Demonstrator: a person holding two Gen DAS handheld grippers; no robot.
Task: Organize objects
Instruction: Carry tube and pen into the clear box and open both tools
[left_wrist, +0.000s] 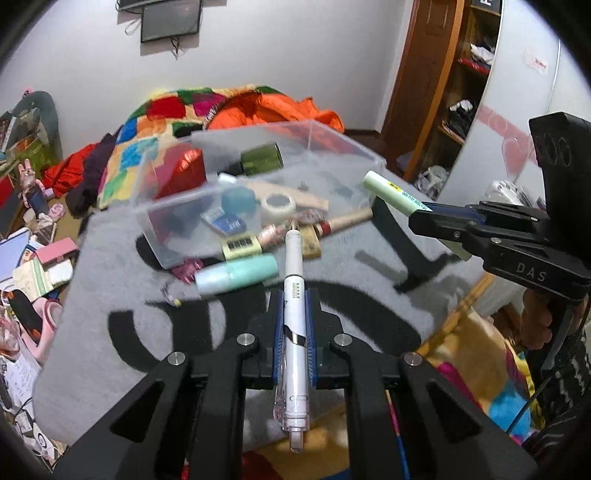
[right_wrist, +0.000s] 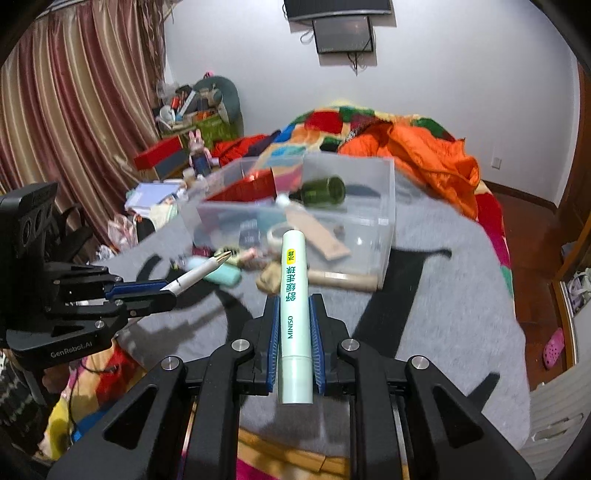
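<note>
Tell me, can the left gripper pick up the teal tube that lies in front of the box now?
Probably not yet. The left gripper is shut on a white pen, so its jaws are taken. The teal tube lies open on the grey blanket, with nothing over it.

A: so what's all this sitting on?

B: a grey mat (left_wrist: 110, 266) with big black lettering, spread over a bed with a patchwork blanket (left_wrist: 155, 122) behind it.

A: and directly on the mat?

B: a clear plastic box (left_wrist: 177, 218) on the far part, plus a loose pile touching its near side: a mint-green tube (left_wrist: 236, 275), a wooden stick (left_wrist: 351, 219), a small yellowish calculator-looking thing (left_wrist: 240, 245), something pink and crinkly (left_wrist: 186, 267). Rest is too blurry to tell.
</note>
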